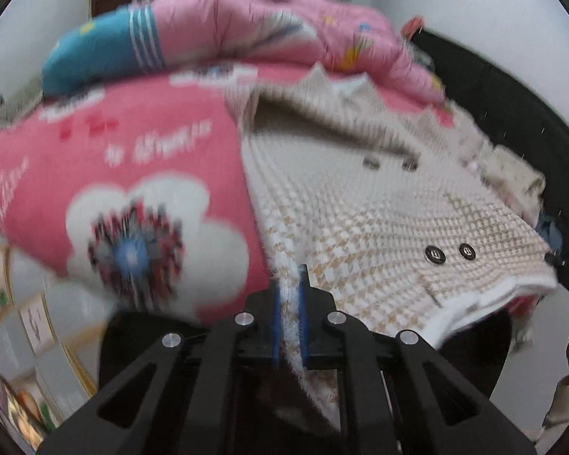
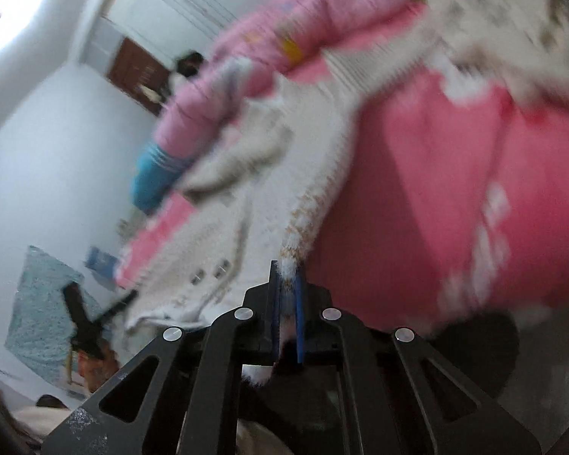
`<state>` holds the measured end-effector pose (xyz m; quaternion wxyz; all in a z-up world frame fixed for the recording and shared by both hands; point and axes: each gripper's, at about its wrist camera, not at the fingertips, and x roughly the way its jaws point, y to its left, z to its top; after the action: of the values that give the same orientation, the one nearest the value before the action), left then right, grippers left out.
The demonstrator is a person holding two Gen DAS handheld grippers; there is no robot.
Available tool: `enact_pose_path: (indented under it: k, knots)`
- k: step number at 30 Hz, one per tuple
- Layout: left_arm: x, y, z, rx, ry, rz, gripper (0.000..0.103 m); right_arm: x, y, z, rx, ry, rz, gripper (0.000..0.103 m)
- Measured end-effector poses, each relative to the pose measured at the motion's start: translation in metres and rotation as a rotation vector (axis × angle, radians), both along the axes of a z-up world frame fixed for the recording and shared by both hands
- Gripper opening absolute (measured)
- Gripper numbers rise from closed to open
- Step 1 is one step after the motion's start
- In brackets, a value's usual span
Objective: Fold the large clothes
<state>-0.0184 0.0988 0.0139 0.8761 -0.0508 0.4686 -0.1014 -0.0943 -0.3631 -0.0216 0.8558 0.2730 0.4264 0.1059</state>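
A cream knitted cardigan point(image 1: 379, 212) with dark buttons lies spread on a pink flowered blanket point(image 1: 113, 174). My left gripper point(image 1: 289, 284) is shut on the cardigan's white-trimmed hem, which runs between the blue pads and hangs down behind them. In the right wrist view the same cardigan point(image 2: 254, 204) stretches away blurred, and my right gripper point(image 2: 287, 269) is shut on another stretch of its fuzzy edge. The other gripper point(image 2: 91, 318) shows at lower left of that view, held by a hand, at the cardigan's far corner.
A pink quilt point(image 1: 269, 26) with a blue striped end point(image 1: 95, 57) is piled at the back of the bed. A black headboard point(image 1: 512, 98) curves along the right. White walls, a brown door point(image 2: 136, 72) and a pale blue rug point(image 2: 38, 311) surround the bed.
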Motion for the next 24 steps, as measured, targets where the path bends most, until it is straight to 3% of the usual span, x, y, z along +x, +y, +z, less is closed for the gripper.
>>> enact_pose_path:
  k: [2,3,5,7,9,10,14,17,19,21,22,24]
  knots:
    - [0.001,-0.007,-0.029,0.040,0.076,-0.004,0.014,-0.002,-0.002,-0.028,-0.106,0.106,-0.070,0.007]
    - [0.004,-0.008,-0.045,0.072,0.114,0.001,0.017,-0.002,-0.008,-0.040,-0.212,0.182,-0.141,0.020]
    - [0.007,0.000,-0.058,0.146,0.132,0.042,0.017,-0.005,-0.021,-0.042,-0.255,0.215,-0.204,0.036]
    - [0.008,0.013,-0.049,0.162,0.089,0.074,0.018,-0.007,-0.024,-0.023,-0.298,0.164,-0.222,0.038]
    - [0.008,0.019,-0.033,0.131,0.028,0.085,0.019,-0.001,-0.015,-0.003,-0.346,0.084,-0.204,0.058]
    - [0.012,0.016,-0.024,0.118,-0.009,0.073,0.019,0.011,-0.003,0.007,-0.367,0.038,-0.173,0.060]
    - [0.033,-0.025,-0.008,0.062,-0.099,-0.041,0.019,0.073,0.070,0.022,-0.390,-0.068,0.043,0.061]
    - [0.052,-0.076,-0.022,0.066,-0.110,-0.180,0.020,0.116,0.130,0.011,-0.462,-0.116,0.191,0.061]
    - [0.064,-0.095,-0.038,0.068,-0.072,-0.222,0.020,0.135,0.154,-0.009,-0.462,-0.101,0.264,0.060]
    - [0.081,-0.110,-0.077,0.109,0.039,-0.250,0.020,0.152,0.171,-0.036,-0.508,-0.037,0.310,0.058]
    - [0.081,-0.114,-0.089,0.136,0.035,-0.254,0.020,0.161,0.175,-0.059,-0.542,0.036,0.325,0.057]
    - [0.075,-0.115,-0.084,0.160,-0.005,-0.283,0.020,0.163,0.170,-0.071,-0.540,0.046,0.340,0.057]
